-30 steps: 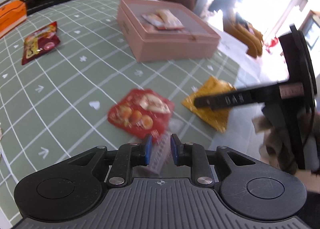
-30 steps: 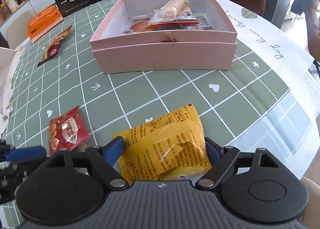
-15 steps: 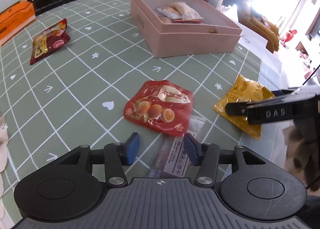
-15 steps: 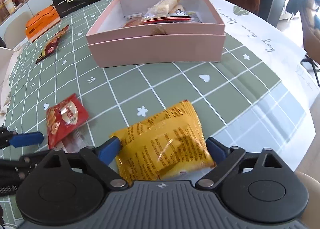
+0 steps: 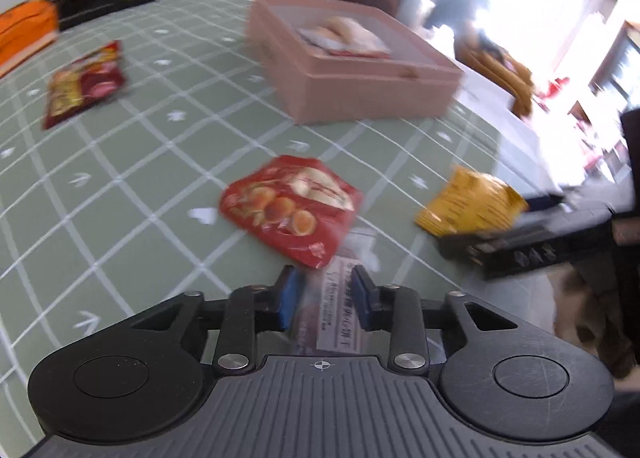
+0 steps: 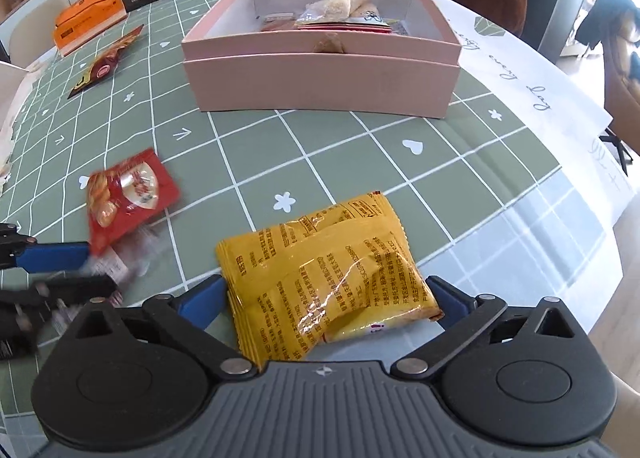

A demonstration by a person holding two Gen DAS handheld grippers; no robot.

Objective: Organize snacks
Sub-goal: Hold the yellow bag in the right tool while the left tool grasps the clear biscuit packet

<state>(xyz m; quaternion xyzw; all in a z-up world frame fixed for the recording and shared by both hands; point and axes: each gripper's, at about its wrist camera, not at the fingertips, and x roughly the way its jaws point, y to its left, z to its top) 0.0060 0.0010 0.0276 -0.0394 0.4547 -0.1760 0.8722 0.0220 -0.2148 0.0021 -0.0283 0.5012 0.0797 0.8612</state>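
Yellow snack packet: crinkled, printed with dark text, lying flat on the green grid-patterned table near its front edge. Red snack packet: glossy, showing round golden pieces, lying flat to the left of the yellow packet, apart from it. Clear-wrapped snack with a white label: partly under the red packet's near corner; blurred, contents unclear. Second red packet: lying far left, well apart. Pink box: open, upright, holding several wrapped snacks toward its back right.
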